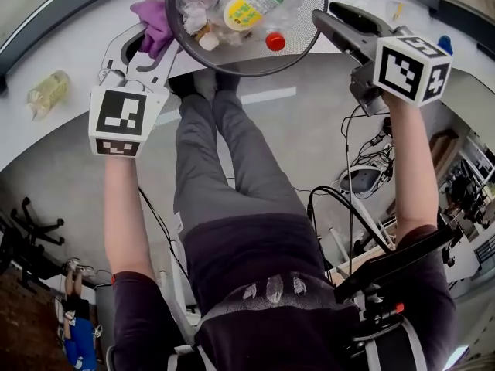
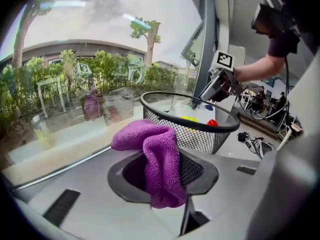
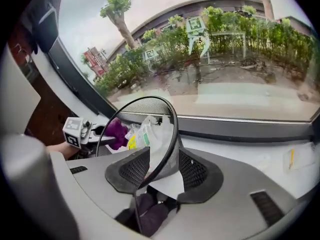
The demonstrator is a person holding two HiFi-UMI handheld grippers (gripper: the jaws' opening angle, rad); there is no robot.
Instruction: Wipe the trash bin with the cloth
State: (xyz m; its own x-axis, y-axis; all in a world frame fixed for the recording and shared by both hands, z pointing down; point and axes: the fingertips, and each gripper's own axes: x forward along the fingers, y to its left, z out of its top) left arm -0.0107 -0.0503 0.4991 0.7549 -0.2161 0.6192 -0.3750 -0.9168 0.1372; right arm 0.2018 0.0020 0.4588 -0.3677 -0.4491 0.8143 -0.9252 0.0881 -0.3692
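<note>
At the upper left of the head view, the left hand-held gripper (image 1: pixel 145 43) is closed narrow on the purple cloth (image 1: pixel 155 18). The cloth hangs against or just beside the left rim of the trash bin (image 1: pixel 247 72), which sits at top centre on the surface (image 1: pixel 77 22). So the bin's mesh wall lies immediately to the right of the cloth. At the upper right, the right hand-held gripper (image 1: pixel 323 23) stands wide. The bin's rim runs between its jaws, apparently unpressed. The cloth hand is best placed to wipe.
</note>
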